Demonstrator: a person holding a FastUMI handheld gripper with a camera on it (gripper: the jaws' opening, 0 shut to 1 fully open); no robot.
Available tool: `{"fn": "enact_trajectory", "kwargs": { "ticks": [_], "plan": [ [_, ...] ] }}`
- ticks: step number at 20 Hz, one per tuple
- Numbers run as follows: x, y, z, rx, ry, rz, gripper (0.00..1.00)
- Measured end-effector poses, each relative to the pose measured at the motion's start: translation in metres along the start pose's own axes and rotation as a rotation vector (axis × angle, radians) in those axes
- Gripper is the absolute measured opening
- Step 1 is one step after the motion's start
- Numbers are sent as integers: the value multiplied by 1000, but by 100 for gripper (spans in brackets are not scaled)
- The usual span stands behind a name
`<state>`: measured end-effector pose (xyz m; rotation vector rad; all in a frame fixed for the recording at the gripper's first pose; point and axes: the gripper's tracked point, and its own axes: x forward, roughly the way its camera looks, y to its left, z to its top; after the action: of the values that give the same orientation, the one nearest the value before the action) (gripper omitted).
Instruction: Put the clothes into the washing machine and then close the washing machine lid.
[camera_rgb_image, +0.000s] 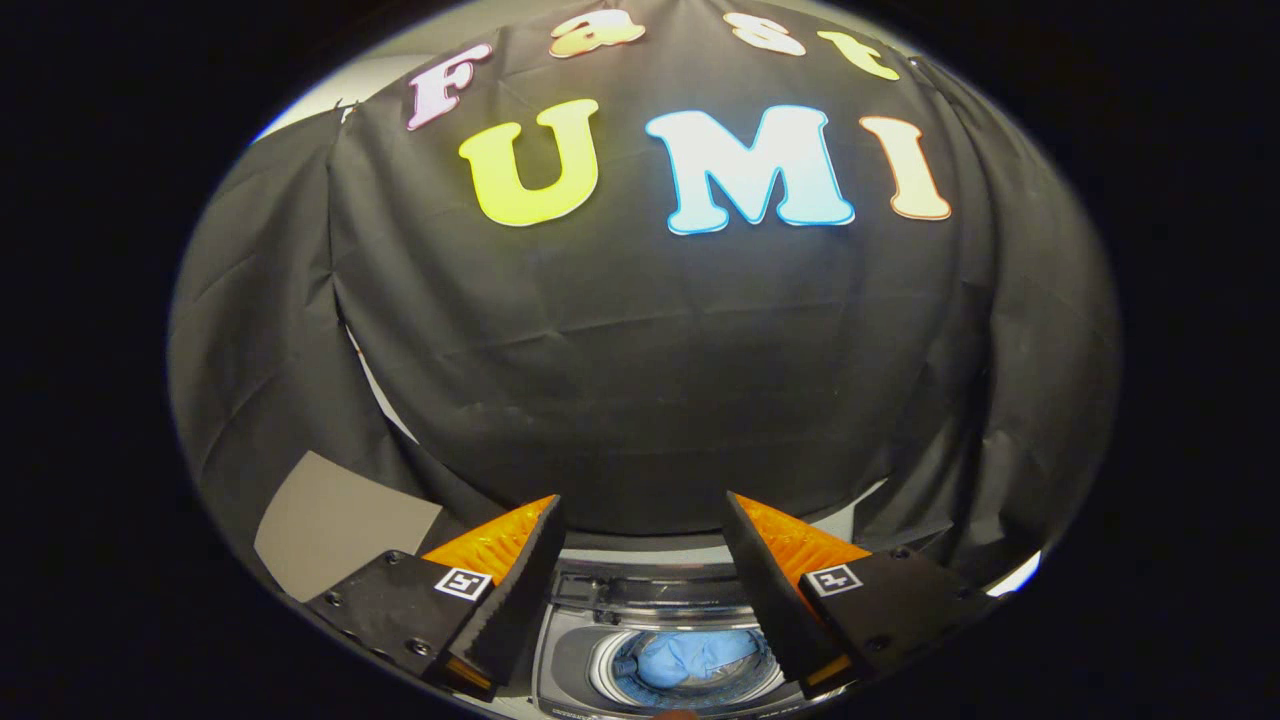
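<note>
With the blue clothes (692, 657) already lying in the drum of the washer (570, 660) below and between the 2 fingers, the gripper (640, 540) hangs wide open and empty, so closing the lid looks next.
</note>
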<state>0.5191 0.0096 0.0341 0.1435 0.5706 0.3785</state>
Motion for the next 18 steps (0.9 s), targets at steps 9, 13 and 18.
{"fn": "enact_trajectory", "kwargs": {
  "ticks": [9,13,18],
  "plan": [
    [43,-13,-30,-21,106,-69,98],
    [46,-17,-36,-69,92,-93,97],
    [36,-11,-42,-69,50,-87,98]
  ]
}}
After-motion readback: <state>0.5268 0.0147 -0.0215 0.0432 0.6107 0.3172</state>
